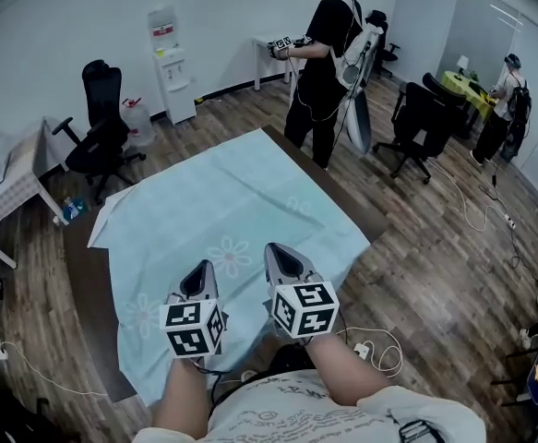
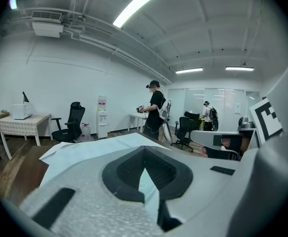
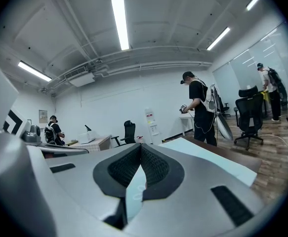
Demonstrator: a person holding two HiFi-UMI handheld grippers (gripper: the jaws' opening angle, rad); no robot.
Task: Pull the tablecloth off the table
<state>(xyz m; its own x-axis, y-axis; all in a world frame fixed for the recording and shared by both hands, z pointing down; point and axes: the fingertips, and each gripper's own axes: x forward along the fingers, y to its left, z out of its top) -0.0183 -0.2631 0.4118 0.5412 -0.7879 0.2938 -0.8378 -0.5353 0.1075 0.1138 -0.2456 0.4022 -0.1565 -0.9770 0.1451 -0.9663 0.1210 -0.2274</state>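
Thin pale-blue floral tablecloth (image 1: 222,201), flat; L claw (image 1: 200,280), R claw (image 1: 285,261) closed.

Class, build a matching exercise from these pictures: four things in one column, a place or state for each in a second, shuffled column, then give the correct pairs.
Things
1. tablecloth
2. water dispenser
3. nearest person
4. left gripper

Places or states
A. against the far wall
B. jaws shut
C. spread over the table
D. standing at the table's far edge

Pairs: 1-C, 2-A, 3-D, 4-B
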